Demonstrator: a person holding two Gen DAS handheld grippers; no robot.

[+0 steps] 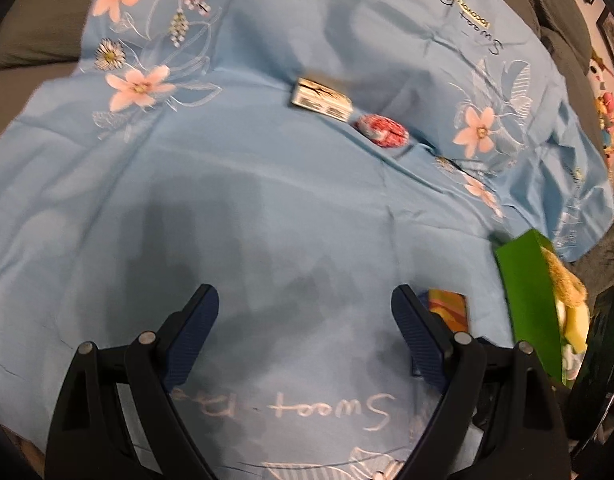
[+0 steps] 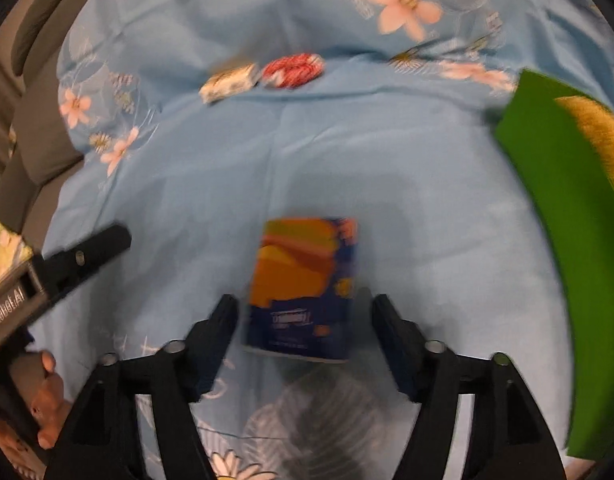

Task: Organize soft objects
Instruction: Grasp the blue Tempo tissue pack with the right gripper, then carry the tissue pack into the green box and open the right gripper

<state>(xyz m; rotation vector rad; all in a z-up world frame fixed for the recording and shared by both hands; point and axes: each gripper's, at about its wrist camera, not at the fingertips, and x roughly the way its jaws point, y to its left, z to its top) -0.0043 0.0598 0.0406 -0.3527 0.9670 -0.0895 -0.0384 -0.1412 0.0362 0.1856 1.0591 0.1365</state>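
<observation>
An orange and blue tissue pack [image 2: 303,288] lies on the light blue flowered sheet [image 2: 427,200], between the fingers of my right gripper [image 2: 305,308]. A narrow gap shows on each side of the pack, so that gripper is open. In the left wrist view the same pack [image 1: 449,310] sits just right of my left gripper [image 1: 306,300], which is wide open over bare sheet. Farther back lie a white wrapped packet [image 1: 321,100] and a red and white rounded bundle [image 1: 383,131], side by side.
A green box [image 1: 527,304] stands at the right with a tan plush toy [image 1: 565,284] and a yellow sponge [image 1: 575,320] inside. Grey bedding [image 1: 35,32] borders the sheet at the left. A hand [image 2: 47,400] shows at the lower left of the right wrist view.
</observation>
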